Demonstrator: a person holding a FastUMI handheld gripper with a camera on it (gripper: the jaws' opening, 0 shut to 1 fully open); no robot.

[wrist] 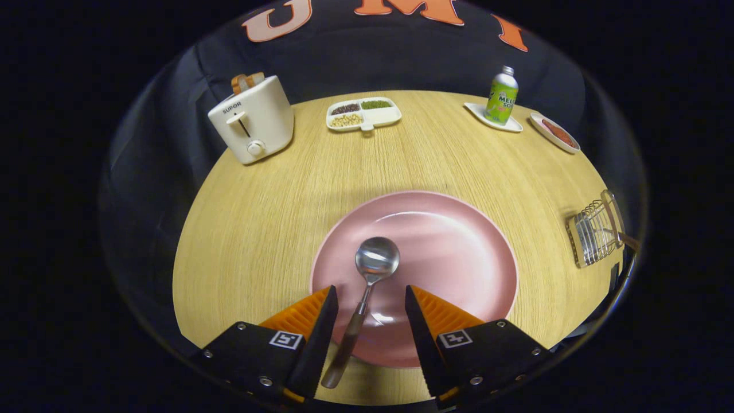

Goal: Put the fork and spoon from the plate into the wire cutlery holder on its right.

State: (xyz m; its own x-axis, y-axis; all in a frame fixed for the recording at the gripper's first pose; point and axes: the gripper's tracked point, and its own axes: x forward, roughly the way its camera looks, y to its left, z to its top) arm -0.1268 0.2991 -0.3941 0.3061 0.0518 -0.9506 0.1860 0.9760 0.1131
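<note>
A metal spoon with a brown handle lies on the pink plate, its bowl pointing away from me and its handle reaching over the plate's near rim. My gripper is open, its two fingers standing either side of the spoon's neck without touching it. The wire cutlery holder stands to the right of the plate near the table edge, with a brown-handled utensil in it.
A white toaster stands at the far left of the round wooden table. A divided snack tray sits at the back, a green bottle on a small white dish and a small dish of red food at the far right.
</note>
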